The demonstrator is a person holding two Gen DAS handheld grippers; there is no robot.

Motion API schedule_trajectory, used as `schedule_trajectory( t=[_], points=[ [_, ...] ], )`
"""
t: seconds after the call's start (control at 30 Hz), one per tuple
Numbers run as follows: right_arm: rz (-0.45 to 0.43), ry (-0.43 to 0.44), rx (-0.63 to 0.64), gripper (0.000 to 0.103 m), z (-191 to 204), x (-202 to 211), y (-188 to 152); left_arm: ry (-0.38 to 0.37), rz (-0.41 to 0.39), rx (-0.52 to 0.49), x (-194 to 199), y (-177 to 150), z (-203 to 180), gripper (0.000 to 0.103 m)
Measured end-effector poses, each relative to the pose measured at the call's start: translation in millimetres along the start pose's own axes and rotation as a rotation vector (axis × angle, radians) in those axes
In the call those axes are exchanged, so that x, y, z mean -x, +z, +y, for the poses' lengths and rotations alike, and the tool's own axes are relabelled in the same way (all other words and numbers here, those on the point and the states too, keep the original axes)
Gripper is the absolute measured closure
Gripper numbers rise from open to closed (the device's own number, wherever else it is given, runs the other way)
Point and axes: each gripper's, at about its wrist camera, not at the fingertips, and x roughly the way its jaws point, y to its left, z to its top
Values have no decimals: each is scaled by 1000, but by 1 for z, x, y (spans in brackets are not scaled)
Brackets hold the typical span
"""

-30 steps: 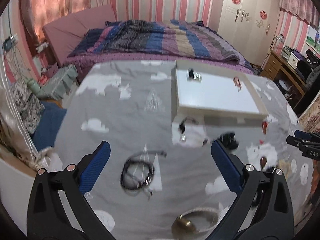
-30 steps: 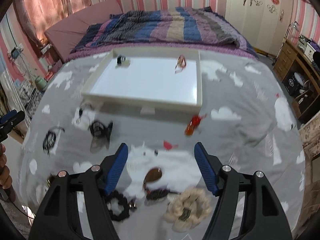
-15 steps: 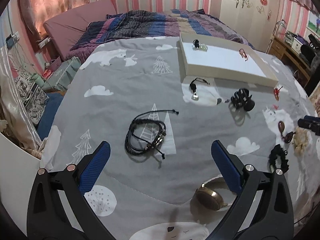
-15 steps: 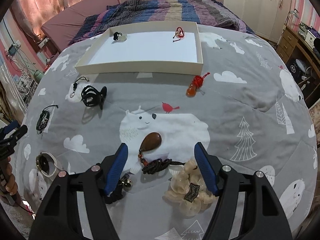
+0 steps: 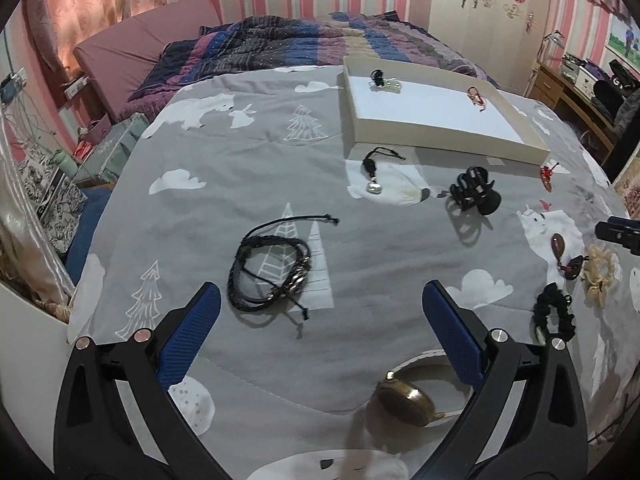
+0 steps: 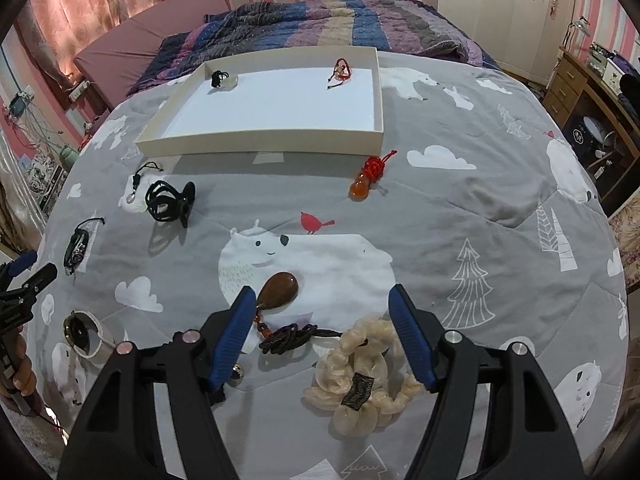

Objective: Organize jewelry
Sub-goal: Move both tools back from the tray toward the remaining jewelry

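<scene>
My left gripper hangs open over the grey bedspread, just short of a black braided bracelet that lies ahead of its left finger. My right gripper is open too. A brown teardrop pendant lies beside its left finger, and the pendant's dark cord trails between the fingers. A cream scrunchie sits under its right finger. The white tray at the back holds a black-corded pale stone and a red bracelet.
Loose on the bedspread are a black hair claw, a black cord with a silver charm, a red knot with an orange gourd, a black scrunchie and a brass watch. A striped quilt lies behind the tray.
Both grippers have sunk closer to the bedspread, so the bracelet and the brown pendant appear larger and nearer the fingers. The jaws have kept their width.
</scene>
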Motion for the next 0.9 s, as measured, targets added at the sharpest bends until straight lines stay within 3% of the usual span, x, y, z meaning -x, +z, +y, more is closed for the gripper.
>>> schedule_trajectory(
  t=[0.9],
  points=[
    [19, -4, -31, 34, -30, -24, 24, -53, 20, -58, -17, 35, -46, 3]
  ],
)
